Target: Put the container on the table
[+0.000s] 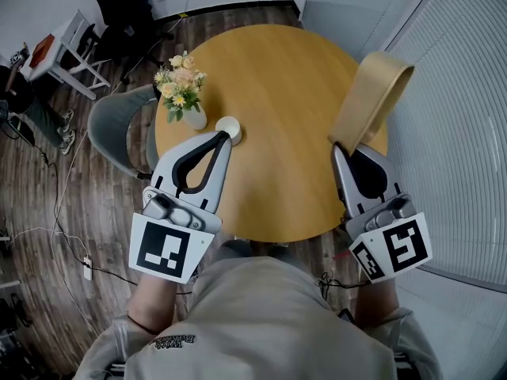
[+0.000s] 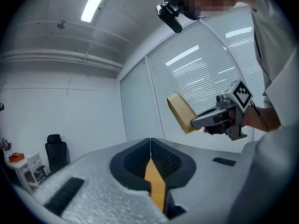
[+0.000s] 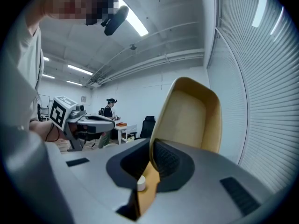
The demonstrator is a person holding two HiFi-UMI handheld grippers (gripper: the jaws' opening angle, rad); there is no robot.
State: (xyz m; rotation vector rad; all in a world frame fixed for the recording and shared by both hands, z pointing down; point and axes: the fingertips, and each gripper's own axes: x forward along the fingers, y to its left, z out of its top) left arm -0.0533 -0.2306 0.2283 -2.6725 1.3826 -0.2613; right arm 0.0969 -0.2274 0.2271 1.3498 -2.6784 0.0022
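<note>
My right tool is clenched on the container rim, the container tilted up just ahead of it, over the worktop edge; left tool is clenched, empty; I'd level the container, lower it slowly, then release.

An office: a black office chair, slatted window blinds, ceiling strip lights, a round wooden worktop.

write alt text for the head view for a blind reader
Seen from above, the right gripper is shut on the rim of a tan, rounded container, holding it over the right edge of a round wooden table. The left gripper, shut and empty, hangs near a small white cup and a white vase of flowers.
</note>
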